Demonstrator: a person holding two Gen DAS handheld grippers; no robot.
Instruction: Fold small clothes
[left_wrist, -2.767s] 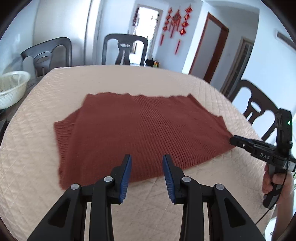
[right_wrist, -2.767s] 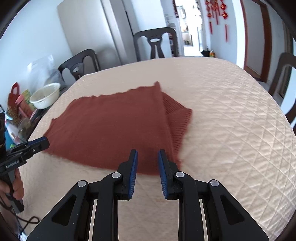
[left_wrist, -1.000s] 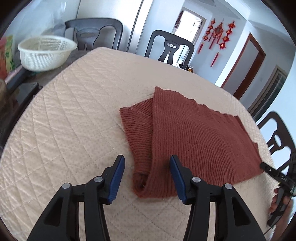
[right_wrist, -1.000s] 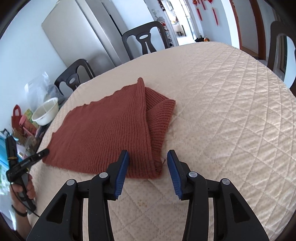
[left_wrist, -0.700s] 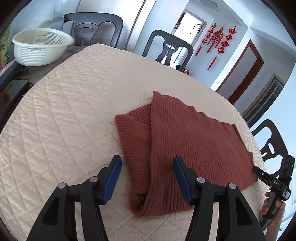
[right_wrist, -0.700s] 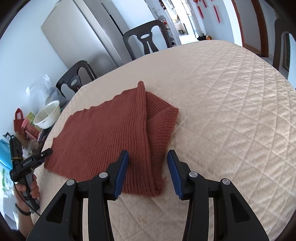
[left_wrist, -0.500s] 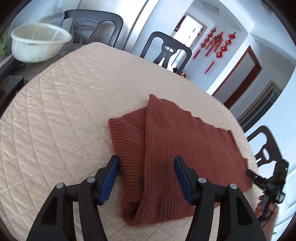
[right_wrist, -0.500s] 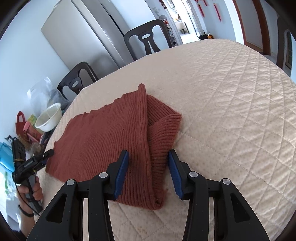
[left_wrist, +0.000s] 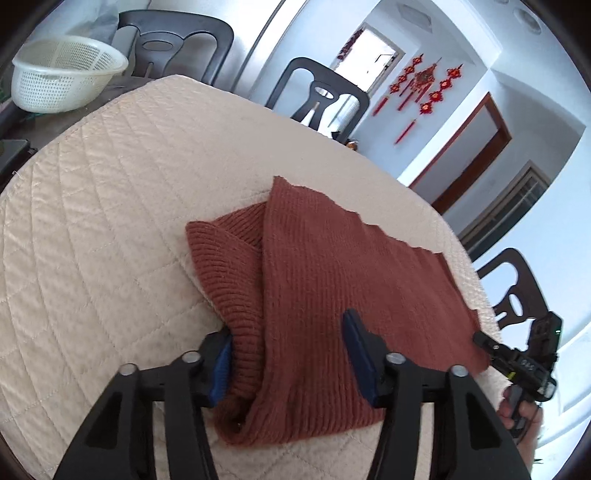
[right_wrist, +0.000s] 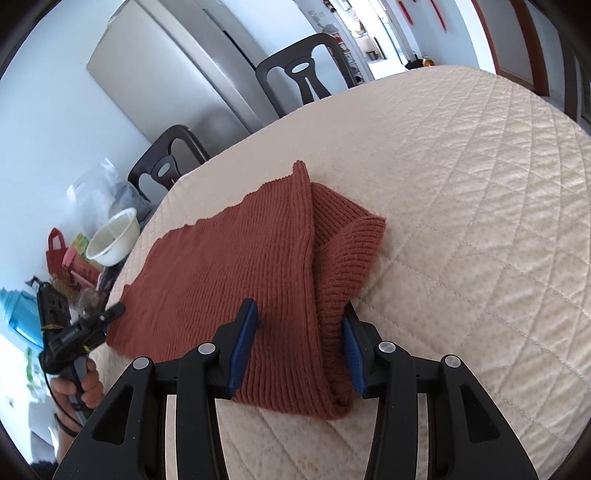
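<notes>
A rust-red knitted sweater (left_wrist: 332, 280) lies flat on the quilted cream table cover (left_wrist: 110, 206), its sleeves folded in. It also shows in the right wrist view (right_wrist: 236, 266). My left gripper (left_wrist: 288, 354) is open, its blue pads straddling the sweater's left near corner, where the folded sleeve cuff lies. My right gripper (right_wrist: 299, 339) is open and straddles the right near corner the same way. Each gripper shows in the other's view, at the far side edge: the right one (left_wrist: 517, 362) and the left one (right_wrist: 81, 328).
A white plastic basket (left_wrist: 62, 74) stands on a side surface beyond the table's left end, among bags and boxes (right_wrist: 70, 258). Dark chairs (left_wrist: 317, 96) stand around the table. A grey fridge (right_wrist: 177, 74) is behind.
Both grippers have moved from the middle of the near edge to the sweater's two near corners, opened wider and come down over the cloth.
</notes>
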